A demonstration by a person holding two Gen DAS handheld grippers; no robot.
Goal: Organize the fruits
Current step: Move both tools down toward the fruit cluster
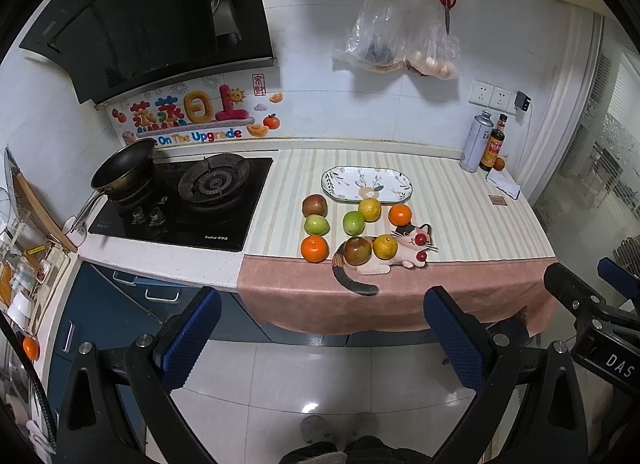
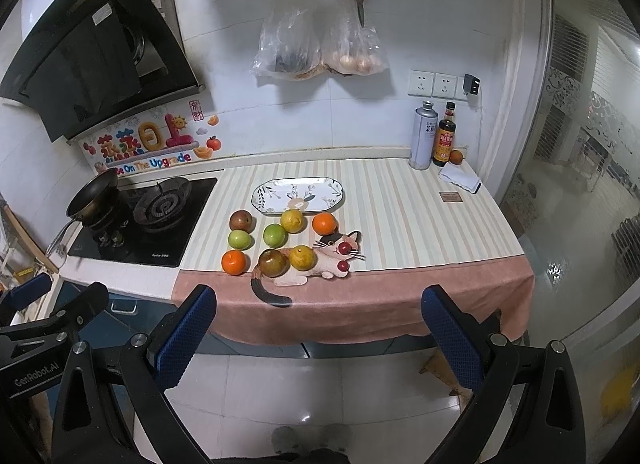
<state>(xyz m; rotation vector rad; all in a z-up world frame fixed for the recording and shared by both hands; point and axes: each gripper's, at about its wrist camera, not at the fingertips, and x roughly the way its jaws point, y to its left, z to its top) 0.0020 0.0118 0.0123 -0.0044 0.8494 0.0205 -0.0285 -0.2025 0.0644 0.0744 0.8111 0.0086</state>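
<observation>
Both held back from the counter over the floor: left gripper (image 1: 322,338) and right gripper (image 2: 318,334), blue-padded fingers spread wide, grasping nothing. Eight round fruits (image 2: 276,242), orange, green, yellow and reddish-brown, clustered on the striped cloth (image 2: 400,220) just before the empty oval floral plate (image 2: 298,195). Possibly a ninth orange fruit (image 2: 456,156) beside the dark sauce bottle (image 2: 444,140)

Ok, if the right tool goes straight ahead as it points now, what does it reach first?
Probably the pink cloth draped over the counter edge, then the brownish fruit by the cat figurine; depth is unclear. The right tool is open.

Home kitchen: gas hob (image 1: 188,200), range hood (image 1: 152,20).
</observation>
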